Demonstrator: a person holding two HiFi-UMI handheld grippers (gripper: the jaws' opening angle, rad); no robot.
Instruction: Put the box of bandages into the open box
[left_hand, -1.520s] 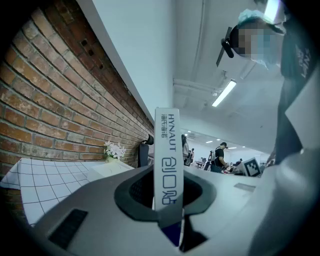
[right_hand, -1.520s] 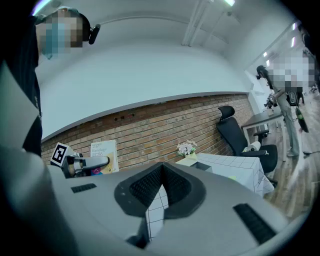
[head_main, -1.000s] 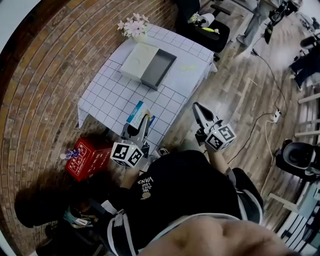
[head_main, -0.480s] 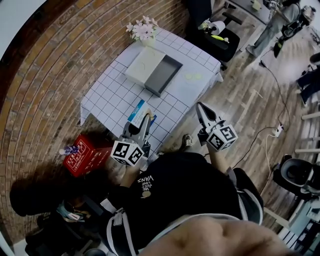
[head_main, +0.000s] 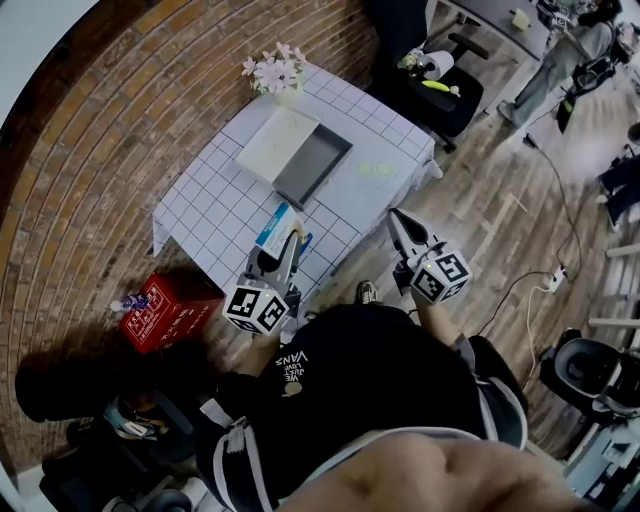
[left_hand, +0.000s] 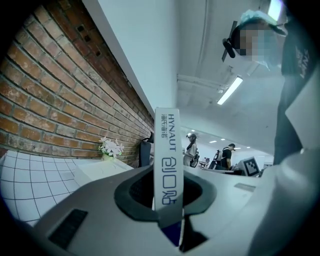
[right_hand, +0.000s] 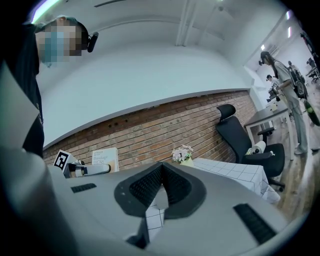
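Note:
The bandage box (head_main: 277, 226), white with blue print, is held edge-up over the near edge of the table. My left gripper (head_main: 289, 240) is shut on it. In the left gripper view its narrow printed side (left_hand: 168, 161) stands upright between the jaws. The open box (head_main: 314, 166) lies farther back on the table, grey inside, with its white lid (head_main: 272, 141) beside it. My right gripper (head_main: 396, 220) hangs off the table's right side over the wooden floor, shut with nothing in it.
The table (head_main: 215, 195) has a white grid cloth and stands against a brick wall. A vase of flowers (head_main: 271, 71) is at its far corner. A red crate (head_main: 160, 312) sits on the floor at left. A black office chair (head_main: 441, 86) stands behind the table.
Both grippers keep their places and the bandage box stays in the left one. Only the head view has shifted a little.

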